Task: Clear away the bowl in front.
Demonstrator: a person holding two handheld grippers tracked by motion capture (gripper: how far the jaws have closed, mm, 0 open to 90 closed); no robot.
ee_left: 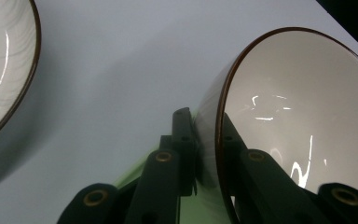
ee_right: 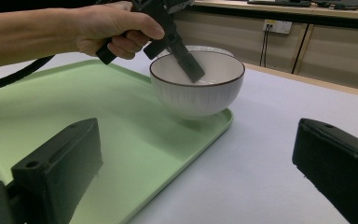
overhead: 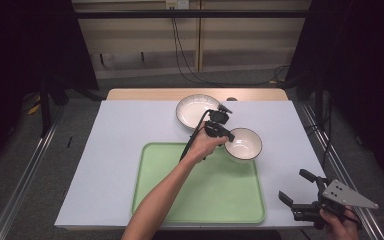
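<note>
Right gripper waits idle near the table's front corner, jaws wide apart and empty, while left gripper pinches the bowl by its rim, lifted over the green tray's far corner, probably for placing.

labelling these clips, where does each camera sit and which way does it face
High view: above the person's side, looking forward and down on the table; both forearms, left tool, right tool.
Left gripper view: on the left tool, along jaws pinching the bowl rim.
Right gripper view: on the right tool, facing across the tray; the left hand shows.
All three share the bowl.
</note>
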